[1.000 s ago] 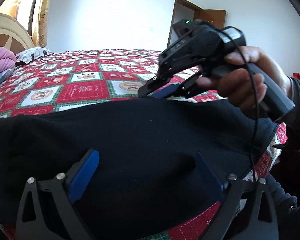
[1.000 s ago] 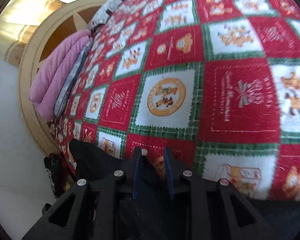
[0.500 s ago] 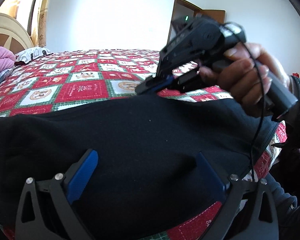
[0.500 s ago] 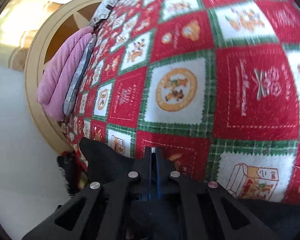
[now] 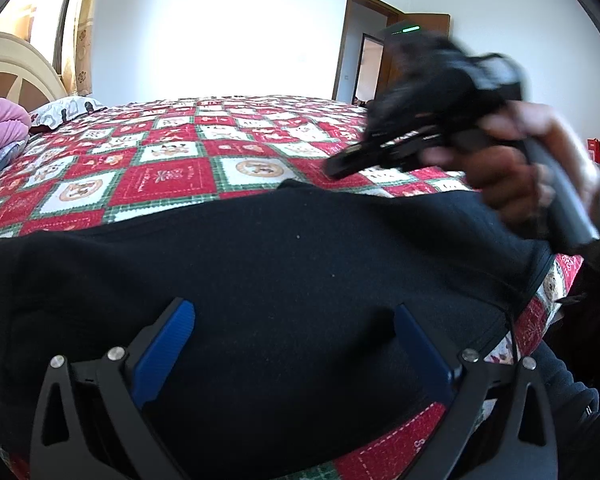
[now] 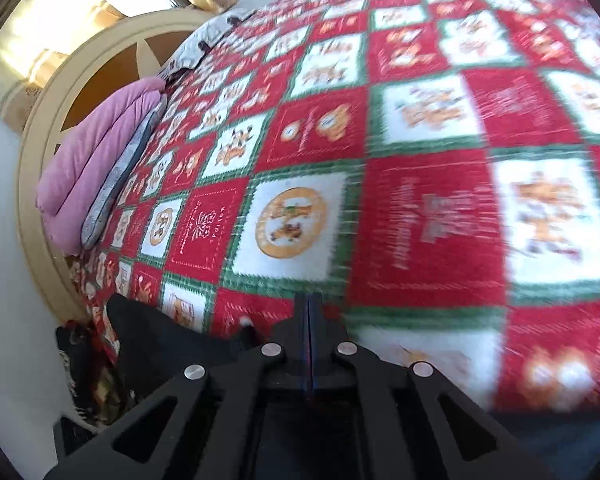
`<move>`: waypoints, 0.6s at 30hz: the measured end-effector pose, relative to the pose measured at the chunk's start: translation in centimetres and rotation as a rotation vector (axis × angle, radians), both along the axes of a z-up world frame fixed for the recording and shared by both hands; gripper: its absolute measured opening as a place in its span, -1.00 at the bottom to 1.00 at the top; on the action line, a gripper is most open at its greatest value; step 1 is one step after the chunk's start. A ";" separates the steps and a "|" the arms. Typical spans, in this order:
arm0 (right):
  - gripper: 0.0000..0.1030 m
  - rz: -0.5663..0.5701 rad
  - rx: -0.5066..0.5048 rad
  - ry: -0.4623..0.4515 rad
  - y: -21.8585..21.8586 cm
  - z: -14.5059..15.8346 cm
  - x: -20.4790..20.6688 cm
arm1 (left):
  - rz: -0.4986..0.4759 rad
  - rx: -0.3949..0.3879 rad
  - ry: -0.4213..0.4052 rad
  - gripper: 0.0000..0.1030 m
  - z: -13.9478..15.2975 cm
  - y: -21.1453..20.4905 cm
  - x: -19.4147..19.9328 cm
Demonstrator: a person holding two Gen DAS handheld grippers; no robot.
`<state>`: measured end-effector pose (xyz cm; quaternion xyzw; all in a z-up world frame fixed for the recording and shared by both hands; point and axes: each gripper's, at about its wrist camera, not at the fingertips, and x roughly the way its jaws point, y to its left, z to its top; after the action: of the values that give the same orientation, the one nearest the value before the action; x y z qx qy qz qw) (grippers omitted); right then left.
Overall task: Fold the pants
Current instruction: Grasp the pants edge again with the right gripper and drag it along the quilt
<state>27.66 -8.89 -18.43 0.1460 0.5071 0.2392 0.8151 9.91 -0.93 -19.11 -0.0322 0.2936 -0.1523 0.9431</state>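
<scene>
Presently, item one: black pants (image 5: 268,280), lying flat across the near edge of the bed, over a red, white and green patchwork quilt (image 5: 160,176); the far hem runs along the quilt, with a small peak raised in it below the right tool.

Item two: left gripper (image 5: 292,344), fingers (image 5: 164,344) spread wide, hovering low over the near part of the cloth, grasping nothing.

Item three: right gripper (image 6: 308,320), held in a person's hand (image 5: 512,168), blurred in the left view. Its fingers are clenched tight together. In the left view the tips stand just above the raised peak of cloth; whether fabric is pinched between them cannot be told, since no cloth shows between the blades in the right view.

Item four: pink bedding (image 6: 96,160) and a grey pillow (image 6: 120,184) against the cream headboard (image 6: 60,112), well apart from the work.

Handling note, as a judgement: the step appears to be taking up the far edge to fold it over. Confirm a real pinch before lifting; if it is empty, reopen and bite deeper into the hem. The left should take a matching point so the edge travels level and the fold lands square.
</scene>
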 end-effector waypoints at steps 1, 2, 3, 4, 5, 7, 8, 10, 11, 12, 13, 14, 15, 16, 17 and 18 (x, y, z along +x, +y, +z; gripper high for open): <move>-0.91 0.000 -0.019 -0.034 -0.8 0.8 -1.2 | 0.001 0.005 0.001 1.00 0.0 -0.1 0.0; -0.68 -0.004 -0.044 -0.063 -1.4 1.5 -2.4 | 0.004 0.014 0.002 1.00 0.0 -0.2 0.1; -0.47 -0.005 -0.079 -0.092 -2.0 2.2 -3.8 | 0.006 0.020 0.002 1.00 0.0 -0.3 0.0; -0.05 0.002 -0.115 -0.121 -2.7 2.8 -5.5 | 0.011 0.031 0.004 1.00 -0.1 -0.5 0.1; 0.09 0.009 -0.139 -0.146 -3.1 3.2 -6.9 | 0.013 0.037 0.005 1.00 -0.1 -0.6 0.0; 0.09 0.021 -0.242 -0.200 -3.9 3.3 -10.3 | 0.021 0.050 0.009 1.00 -0.1 -0.7 -0.1; 0.09 0.021 -0.290 -0.215 -4.1 3.0 -11.5 | 0.024 0.055 0.012 1.00 -0.1 -0.8 -0.1; 0.08 0.015 -0.365 -0.226 -4.5 1.9 -13.5 | 0.030 0.060 0.016 1.00 -0.1 -0.8 -0.1; 0.09 0.017 -0.395 -0.224 -4.8 1.2 -14.5 | 0.031 0.062 0.018 1.00 -0.1 -0.8 -0.2; 0.09 0.019 -0.427 -0.222 -5.1 0.2 -15.5 | 0.034 0.064 0.020 1.00 -0.1 -0.8 -0.2; 0.09 0.020 -0.452 -0.221 -5.4 -0.5 -16.0 | 0.036 0.067 0.023 1.00 -0.1 -0.9 -0.2; 0.09 0.019 -0.477 -0.216 -5.8 -1.3 -16.8 | 0.037 0.069 0.026 1.00 0.0 -0.9 -0.2; 0.09 0.014 -0.497 -0.213 -6.2 -2.2 -17.4 | 0.038 0.072 0.029 1.00 -0.1 -1.0 -0.3; 0.09 0.009 -0.501 -0.231 -6.3 -2.5 -18.1 | 0.039 0.077 0.030 1.00 -0.1 -1.0 -0.3; 0.09 0.008 -0.513 -0.251 -6.3 -2.8 -18.9 | 0.040 0.080 0.031 1.00 -0.1 -1.1 -0.3; 0.09 0.012 -0.529 -0.255 -6.3 -3.0 -19.5 | 0.041 0.085 0.033 1.00 -0.1 -1.1 -0.4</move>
<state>8.18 -15.17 -21.43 -0.1057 0.4462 0.1199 0.8805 9.55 -2.04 -19.23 -0.0006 0.3148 -0.1198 0.9416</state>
